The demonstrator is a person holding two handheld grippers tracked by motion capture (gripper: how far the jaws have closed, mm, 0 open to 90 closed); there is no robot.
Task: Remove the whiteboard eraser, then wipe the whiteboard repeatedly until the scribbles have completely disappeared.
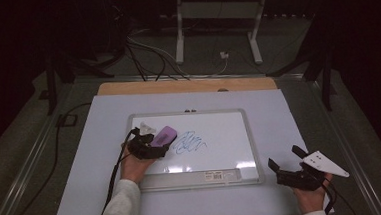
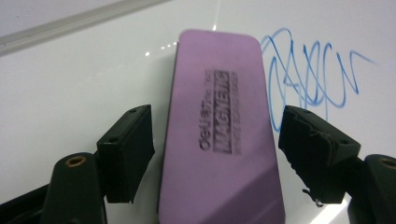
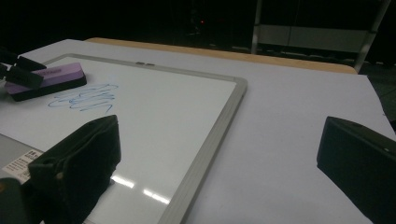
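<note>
A purple magnetic eraser (image 1: pixel 163 134) (image 2: pixel 219 135) (image 3: pixel 46 77) lies flat on the whiteboard (image 1: pixel 194 112) (image 2: pixel 70 93) (image 3: pixel 219 121), just left of a blue scribble (image 1: pixel 189 142) (image 2: pixel 308 79) (image 3: pixel 84 99). My left gripper (image 1: pixel 156 141) (image 2: pixel 215 126) straddles the eraser's near end. Its jaws stand open on either side, with a narrow gap showing between each pad and the eraser. My right gripper (image 1: pixel 284 157) (image 3: pixel 222 140) is held off the board's lower right corner, jaws wide open with nothing between them.
The whiteboard rests on a white sheet (image 1: pixel 289 116) that covers the table, with a wooden edge (image 1: pixel 187 85) at the far side. Along the board's near edge runs a tray with a label (image 1: pixel 215 175). Cables and a metal stand (image 1: pixel 218 15) stand on the floor beyond.
</note>
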